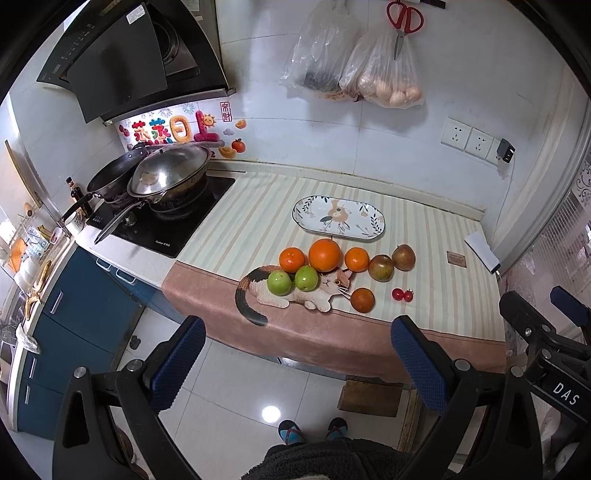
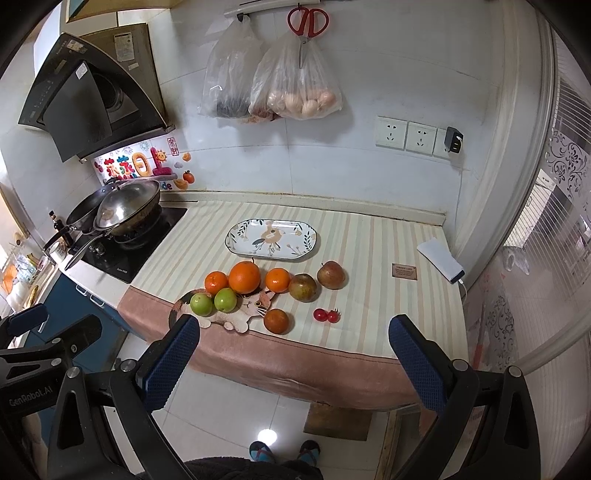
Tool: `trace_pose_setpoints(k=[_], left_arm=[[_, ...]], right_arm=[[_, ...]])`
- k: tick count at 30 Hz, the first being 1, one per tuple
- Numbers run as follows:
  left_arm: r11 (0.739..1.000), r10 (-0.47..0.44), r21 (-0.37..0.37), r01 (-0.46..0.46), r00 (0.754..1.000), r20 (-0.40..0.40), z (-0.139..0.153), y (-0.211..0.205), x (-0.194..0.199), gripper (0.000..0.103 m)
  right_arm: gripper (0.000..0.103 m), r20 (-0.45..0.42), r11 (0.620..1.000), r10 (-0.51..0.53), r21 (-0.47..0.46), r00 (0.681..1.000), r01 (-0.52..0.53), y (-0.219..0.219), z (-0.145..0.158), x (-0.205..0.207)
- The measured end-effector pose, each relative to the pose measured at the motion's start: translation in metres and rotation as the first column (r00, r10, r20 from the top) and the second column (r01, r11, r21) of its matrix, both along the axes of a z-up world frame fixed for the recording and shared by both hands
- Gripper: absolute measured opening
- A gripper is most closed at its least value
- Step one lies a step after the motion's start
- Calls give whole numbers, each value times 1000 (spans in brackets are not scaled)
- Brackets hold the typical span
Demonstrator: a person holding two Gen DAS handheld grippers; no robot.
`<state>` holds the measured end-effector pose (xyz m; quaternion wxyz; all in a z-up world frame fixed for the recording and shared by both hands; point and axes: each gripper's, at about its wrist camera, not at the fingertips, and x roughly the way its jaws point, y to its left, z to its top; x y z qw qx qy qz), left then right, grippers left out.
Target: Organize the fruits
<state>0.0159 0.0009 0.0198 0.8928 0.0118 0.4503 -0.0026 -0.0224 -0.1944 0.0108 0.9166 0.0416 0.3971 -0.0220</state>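
Fruit lies on a striped cloth: a large orange (image 1: 324,254) (image 2: 244,277), two small oranges (image 1: 291,259) (image 1: 357,259), two green fruits (image 1: 279,283) (image 1: 306,277) on a cat-shaped mat (image 1: 295,293), two brownish apples (image 1: 381,268) (image 1: 403,257), a dark orange fruit (image 1: 362,300) (image 2: 276,321) and two cherry tomatoes (image 1: 402,294) (image 2: 326,315). An empty patterned oval plate (image 1: 338,218) (image 2: 272,240) sits behind them. My left gripper (image 1: 297,350) and right gripper (image 2: 294,349) are both open and empty, held in front of the counter edge.
A stove with lidded wok and pan (image 1: 168,173) stands at the left. A white power bank (image 2: 440,260) and a small card (image 2: 404,271) lie at the right. Bags and red scissors (image 2: 307,20) hang on the wall. The counter's front edge drops to the tiled floor.
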Motion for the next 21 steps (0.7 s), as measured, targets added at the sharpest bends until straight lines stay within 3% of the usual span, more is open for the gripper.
trace_pose_setpoints(k=[21], left_arm=[[1000,8,-5,-8,1000,9,6,2,2,103]], right_arm=[[103,11,1000,14,12,1000,-14,1,2,-7]])
